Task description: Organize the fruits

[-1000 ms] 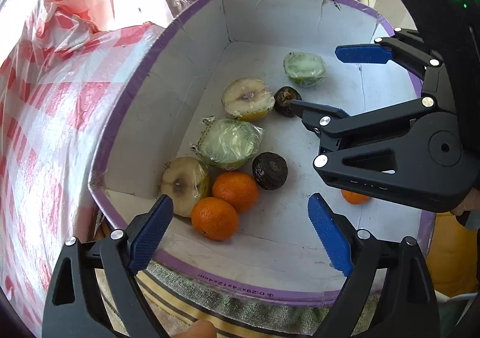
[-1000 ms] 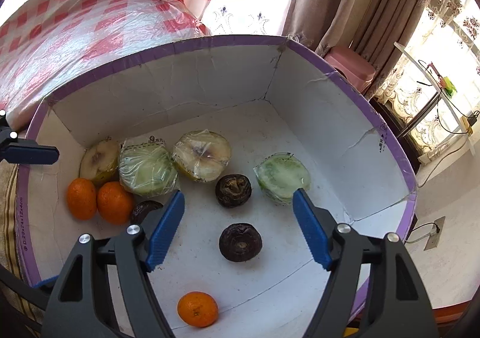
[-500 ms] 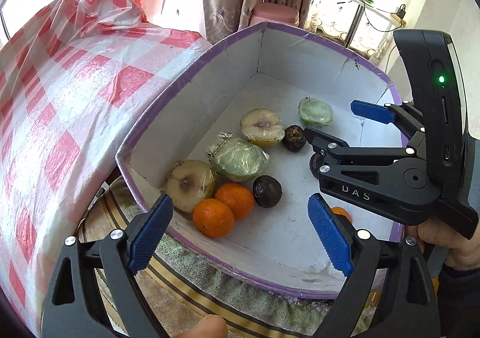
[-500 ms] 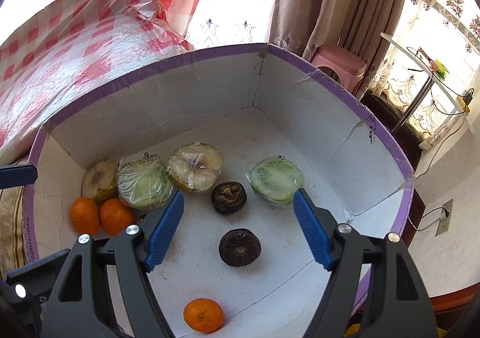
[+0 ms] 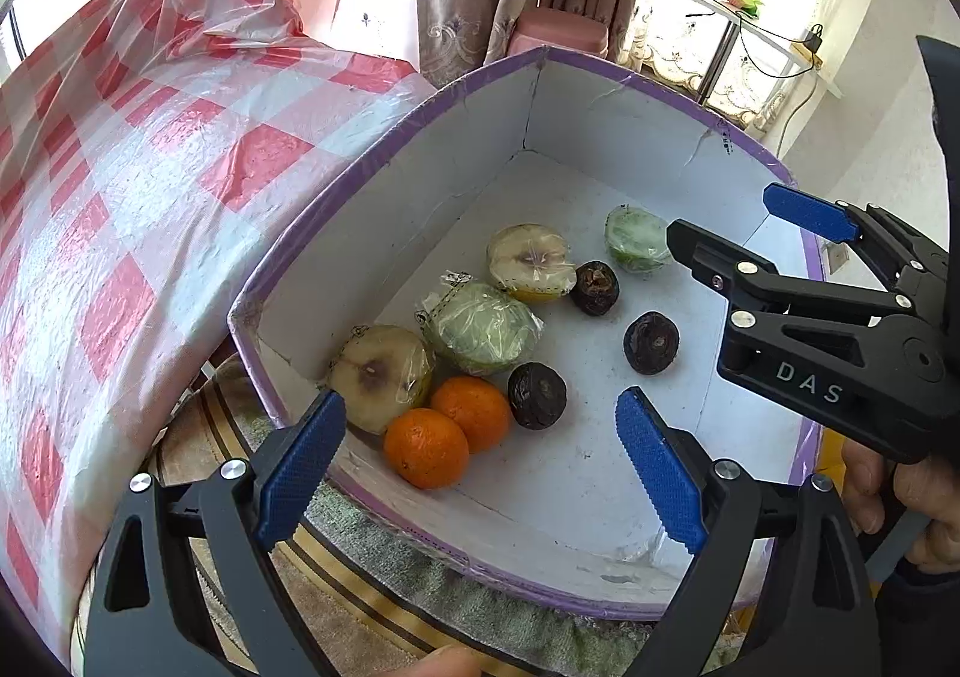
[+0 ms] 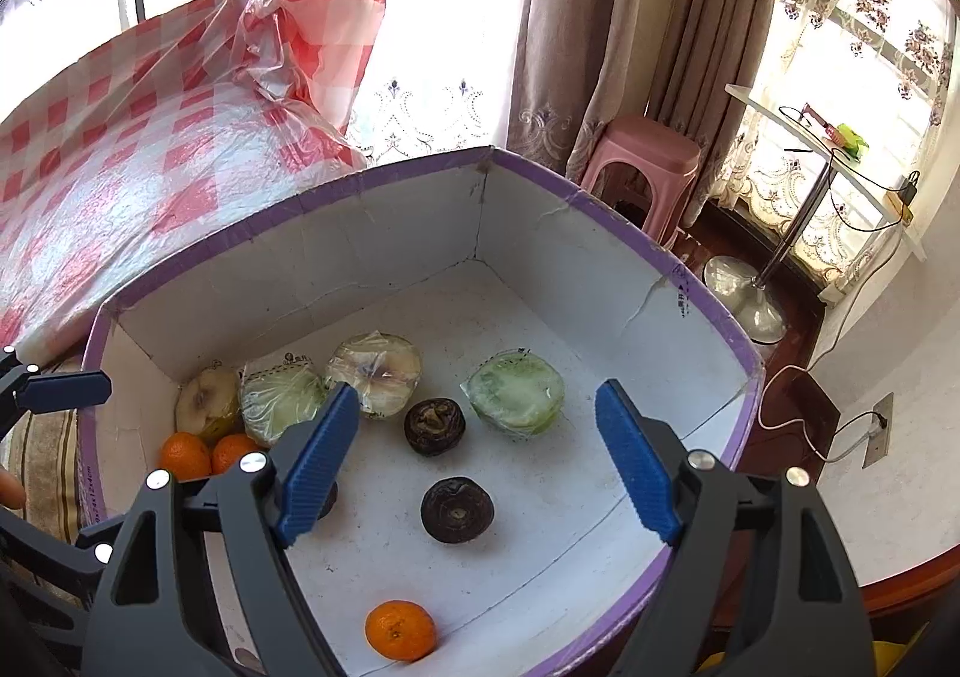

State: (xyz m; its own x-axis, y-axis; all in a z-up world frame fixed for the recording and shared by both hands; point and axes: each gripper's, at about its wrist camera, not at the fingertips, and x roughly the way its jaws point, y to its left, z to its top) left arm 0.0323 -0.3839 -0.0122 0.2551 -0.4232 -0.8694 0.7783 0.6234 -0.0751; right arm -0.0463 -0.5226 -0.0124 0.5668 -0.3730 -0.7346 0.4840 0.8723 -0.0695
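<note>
Both of your tongs are released and empty over the box (image 6: 600,209). The left tongs (image 5: 480,458) stand wide with nothing between the pads, and the right tongs (image 6: 480,455) have just been opening wider, also with nothing between them. All the fruit lies on the white floor of the box. In the near left corner two oranges (image 5: 447,428) sit touching each other, with a wrapped pale fruit half (image 5: 381,377) just behind them, a wrapped green half (image 5: 483,326) beside that, and a dark round fruit (image 5: 537,395) touching the oranges' right side. Further in lie another wrapped pale half (image 5: 528,260), a second dark fruit (image 5: 594,287) and a wrapped green half (image 6: 516,392) set apart from the rest. The odd ones out, as I judge it, are the lone orange (image 6: 399,629) by the near wall and the third dark fruit (image 6: 456,509) in the middle of the floor. Here is what your next move turns on: that lone orange lies below and slightly left of your right tongs, close under them, while in the left wrist view the right tongs hide it altogether. So your right hand is the nearer one. The orange is round, so no axis matters; you would only need to tip the tongs further down and draw back toward the near wall.
</note>
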